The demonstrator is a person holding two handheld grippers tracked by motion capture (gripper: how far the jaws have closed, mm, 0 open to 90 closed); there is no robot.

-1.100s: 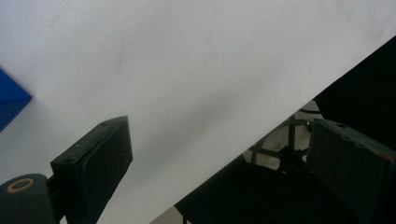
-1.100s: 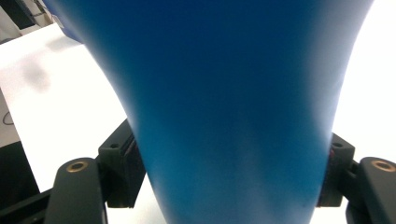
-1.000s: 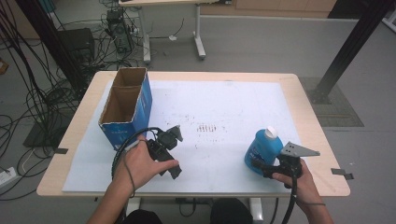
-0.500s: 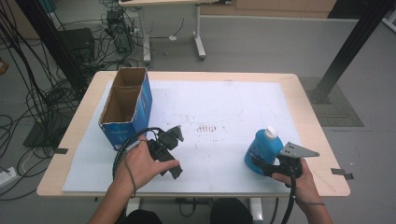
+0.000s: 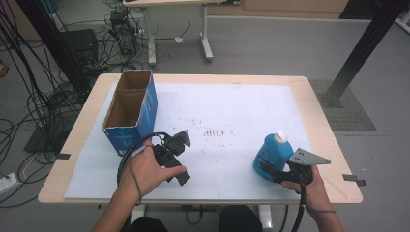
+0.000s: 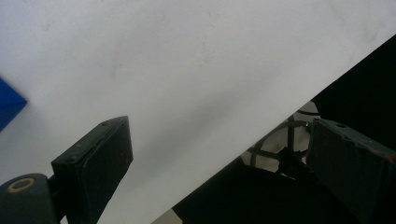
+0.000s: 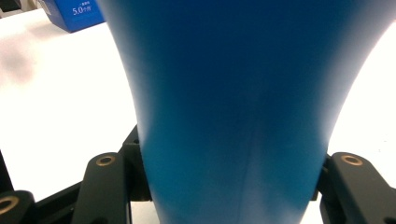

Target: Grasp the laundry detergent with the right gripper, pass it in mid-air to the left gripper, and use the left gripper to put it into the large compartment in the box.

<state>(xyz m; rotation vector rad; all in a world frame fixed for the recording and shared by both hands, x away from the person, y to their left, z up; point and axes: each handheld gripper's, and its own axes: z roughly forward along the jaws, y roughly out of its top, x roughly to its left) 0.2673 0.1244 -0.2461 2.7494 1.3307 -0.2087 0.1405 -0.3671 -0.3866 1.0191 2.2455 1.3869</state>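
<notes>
The right claw point(image 5: 269, 170) has just closed and grips the blue plastic bottle with a white cap point(image 5: 271, 153), upright near the table's point(image 5: 319, 111) right front edge. The left claw point(image 5: 181, 157) rests open beside the blue cardboard box point(image 5: 129, 112).

The right tongs point(image 5: 269, 170) have just closed onto the blue bottle point(image 5: 270, 152)

White print reading "5.0" followed by small unclear characters is showing on the side of the blue cardboard box point(image 7: 74, 16) in the right gripper view; its other markings are proving too blurred to read
</notes>
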